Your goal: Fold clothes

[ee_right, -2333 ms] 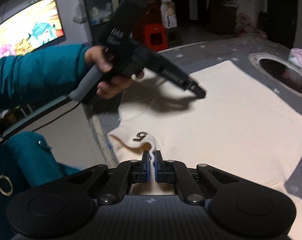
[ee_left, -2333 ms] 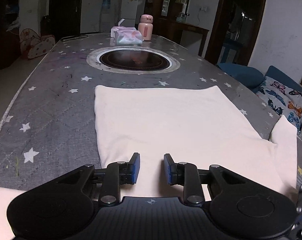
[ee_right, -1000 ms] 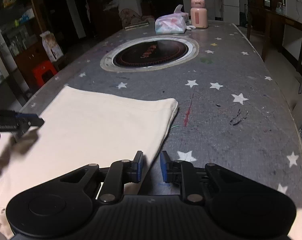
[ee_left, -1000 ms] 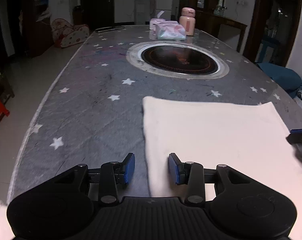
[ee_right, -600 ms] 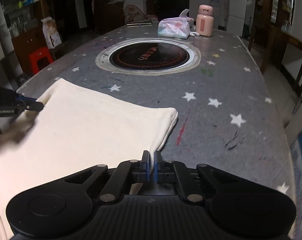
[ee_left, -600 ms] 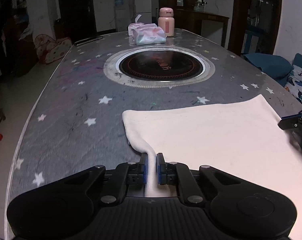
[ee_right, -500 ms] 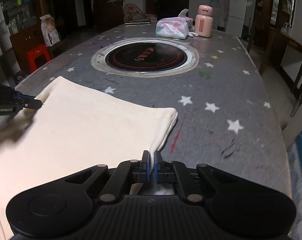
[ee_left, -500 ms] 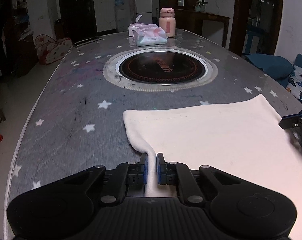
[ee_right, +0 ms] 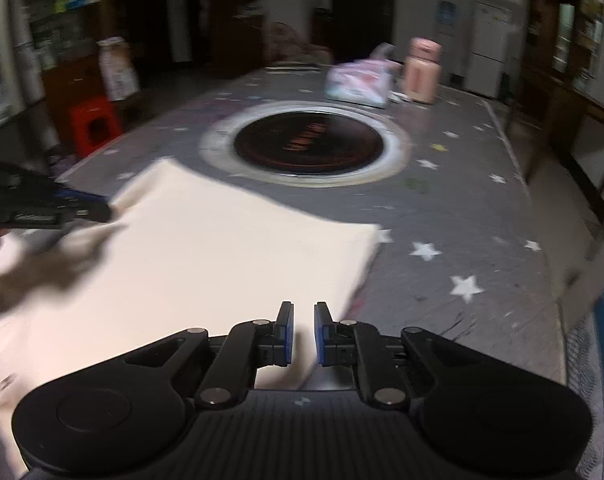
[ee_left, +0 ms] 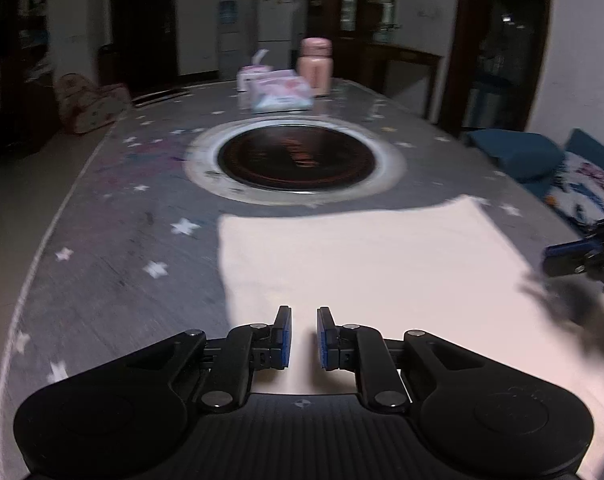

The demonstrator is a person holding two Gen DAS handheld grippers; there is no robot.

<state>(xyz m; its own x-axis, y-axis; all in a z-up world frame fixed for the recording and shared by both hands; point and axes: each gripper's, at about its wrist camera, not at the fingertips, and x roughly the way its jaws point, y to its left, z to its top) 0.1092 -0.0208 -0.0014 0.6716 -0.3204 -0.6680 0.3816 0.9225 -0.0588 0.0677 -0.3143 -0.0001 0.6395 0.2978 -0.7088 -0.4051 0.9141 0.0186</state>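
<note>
Garment: a cream garment [ee_left: 374,264] lies flat on the grey star-printed table [ee_left: 114,240]; its far edge stops just short of the round inset cooktop [ee_left: 298,156]; both views are smeared, so fine folds are hard to read
Left gripper: the left gripper [ee_left: 303,338] hangs over the garment's near left part; its blue pads stand a little apart, having just been opening; nothing pinched between them
Right gripper: the right gripper [ee_right: 303,334] sits over the garment's right edge; pads likewise a little apart after just opening; cloth shows below the gap, seemingly not pressed
Cross view: each gripper's tip shows at the other camera's side edge, casting a dark shadow on the cloth
Far end: a pink flask [ee_left: 315,66] and a tissue pack [ee_left: 280,94] stand beyond the cooktop
</note>
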